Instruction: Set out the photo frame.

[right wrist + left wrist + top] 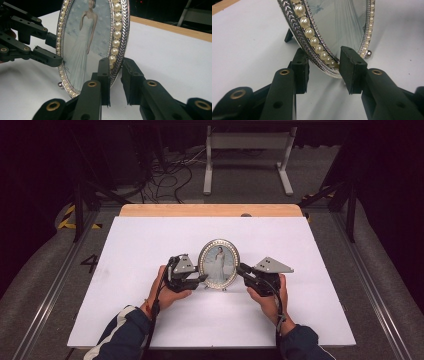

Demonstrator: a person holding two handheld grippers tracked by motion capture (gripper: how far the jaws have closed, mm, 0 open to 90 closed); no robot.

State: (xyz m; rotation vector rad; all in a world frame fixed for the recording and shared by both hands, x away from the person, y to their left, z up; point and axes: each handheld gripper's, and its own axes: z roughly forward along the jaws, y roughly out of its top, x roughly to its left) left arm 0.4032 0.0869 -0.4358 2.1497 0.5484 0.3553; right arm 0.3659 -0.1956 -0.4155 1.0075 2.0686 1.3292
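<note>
Oval picture frame [218,263] stands upright near bench [140,245] centre, slightly toward the 6 o'clock edge, photo face toward the person. Silver rim with a ring of pearls; photo shows a figure in a long white dress. Small ball foot [60,85] at the bottom, rear prop leg [288,35] touching the white surface behind.

Left tool [200,279] sits at the frame's 8 o'clock. In the left gripper view its jaws straddle the lower rim, one pad behind the frame, one in front over the glass. Jaws apart; a gap shows on the front side, so I can't tell if either pad actually touches.

Right tool [241,270] sits at the frame's 4 o'clock. In the right gripper view [115,82] jaws bracket the pearl rim edge-on, front pad close against the pearls, rear pad just off the back. Contact unclear, jaws apart, not clamped as far as I can see.

Both hands hold the tools low, just above the bench; sleeves enter from 6 o'clock.

Wooden strip [210,210] runs along the 12 o'clock edge of the bench.
</note>
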